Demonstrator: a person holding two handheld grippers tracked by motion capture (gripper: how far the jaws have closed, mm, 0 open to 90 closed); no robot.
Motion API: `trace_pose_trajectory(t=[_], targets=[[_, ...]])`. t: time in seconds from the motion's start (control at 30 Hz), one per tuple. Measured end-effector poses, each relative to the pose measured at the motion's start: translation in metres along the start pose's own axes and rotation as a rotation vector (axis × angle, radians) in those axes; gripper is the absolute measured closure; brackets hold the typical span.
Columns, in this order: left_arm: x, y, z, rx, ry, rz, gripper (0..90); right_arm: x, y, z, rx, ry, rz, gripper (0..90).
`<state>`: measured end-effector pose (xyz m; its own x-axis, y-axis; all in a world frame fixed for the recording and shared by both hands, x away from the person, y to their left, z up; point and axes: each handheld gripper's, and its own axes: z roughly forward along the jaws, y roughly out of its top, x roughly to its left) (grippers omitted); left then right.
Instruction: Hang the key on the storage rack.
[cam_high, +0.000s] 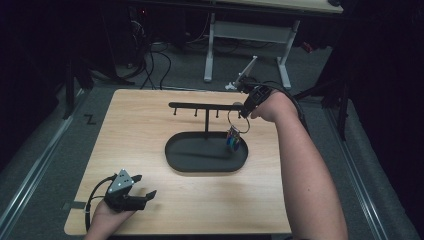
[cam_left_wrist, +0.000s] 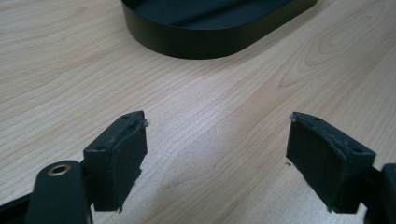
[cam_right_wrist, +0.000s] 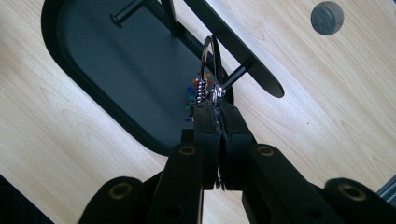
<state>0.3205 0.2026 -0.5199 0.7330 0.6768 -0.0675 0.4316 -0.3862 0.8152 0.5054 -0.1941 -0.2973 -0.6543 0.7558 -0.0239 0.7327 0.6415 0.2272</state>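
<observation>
A black rack (cam_high: 205, 105) with a crossbar and several pegs stands in a black oval tray (cam_high: 172, 160) mid-table. My right gripper (cam_high: 246, 107) is at the bar's right end, shut on a metal key ring (cam_high: 238, 120) from which a colourful charm (cam_high: 233, 142) dangles over the tray. In the right gripper view the gripper (cam_right_wrist: 215, 106) pinches the key ring (cam_right_wrist: 210, 51) beside the end peg (cam_right_wrist: 236, 74); I cannot tell whether the ring is over the peg. My left gripper (cam_high: 146, 185) rests open near the front left edge, nothing between its fingers (cam_left_wrist: 121, 154).
The tray's wall (cam_left_wrist: 205, 42) lies ahead of the left gripper across bare wood. A grey round plug (cam_right_wrist: 327, 17) sits in the tabletop beyond the rack. Behind the table stand a desk frame (cam_high: 210, 50) and cables on the floor.
</observation>
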Motion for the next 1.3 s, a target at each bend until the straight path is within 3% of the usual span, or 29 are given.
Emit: trace_pose_trajectory(t=[0.4,0.63,1.1,1.3], targets=[[0.0002,-0.0003,0.0003,0.002,0.001,0.000,20.8,-0.0062,-0.0019,0.0040,-0.006,0.015,0.018,86.9],[0.0001,-0.0003,0.0003,0.002,0.002,-0.001,20.8,-0.0062,-0.0029,-0.0024,-0.053,-0.014,0.027,81.9],[-0.0003,-0.0004,0.0000,0.003,0.003,-0.001,20.8,-0.0013,-0.0055,-0.0040,-0.083,-0.041,0.034,73.7],[-0.0005,-0.0006,-0.0002,0.004,0.003,0.001,20.7,-0.0006,-0.0083,-0.0049,-0.102,-0.066,0.068,64.3]])
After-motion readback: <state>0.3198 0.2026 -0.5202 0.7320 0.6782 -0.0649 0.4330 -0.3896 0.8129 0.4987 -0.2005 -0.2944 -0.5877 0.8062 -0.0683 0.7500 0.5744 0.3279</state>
